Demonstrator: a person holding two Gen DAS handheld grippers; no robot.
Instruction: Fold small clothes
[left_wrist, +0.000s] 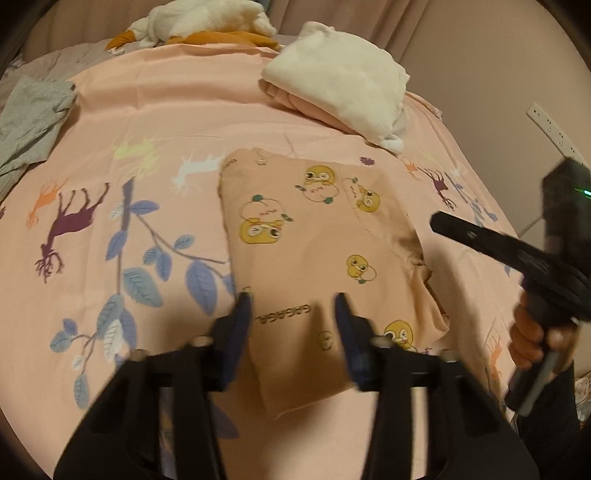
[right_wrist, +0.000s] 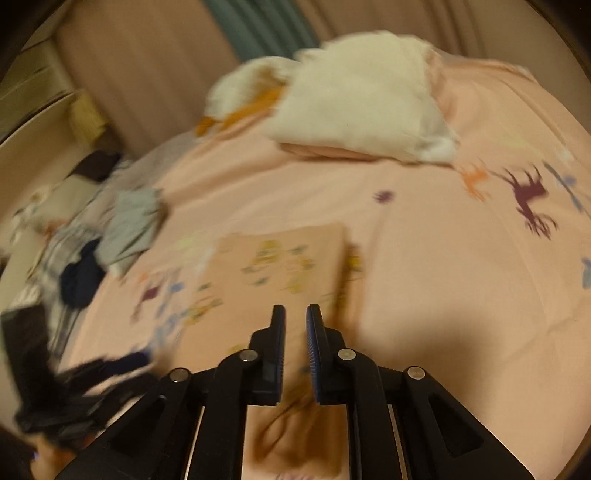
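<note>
Your task garment, the small peach cotton top printed with yellow cartoon ducks (left_wrist: 314, 236), lies folded into a rough rectangle on the pink bedsheet patterned with deer and blue leaves (left_wrist: 155, 122). Its near edge, with the upside-down lettering, sits between your left gripper (left_wrist: 293, 299) fingers as the left wrist view shows them. The jaws there stand partly apart, and the blue pads (left_wrist: 242, 317) do not press the fabric; nothing is clamped. The garment's right side is bunched and rumpled, with a darker fold along that edge.

Your right gripper (right_wrist: 295, 314) shows in its own camera with the two fingers close together, a narrow slit left between them, and nothing caught in that slit. It hangs above the sheet, just to the near right of the folded duck top (right_wrist: 280, 258), which is blurred in this view. From the left wrist camera you can see the right tool only from the side, at the right edge, with your hand (left_wrist: 532, 332) wrapped around its handle.

Farther back on the bed lies a stack of folded clothes topped by a cream fleecy piece over a pink one (left_wrist: 340, 88). Behind that, near the curtain, lies a white plush goose with orange beak and feet (left_wrist: 199, 26). At the left edge sits a crumpled grey-green garment (left_wrist: 29, 122).
</note>
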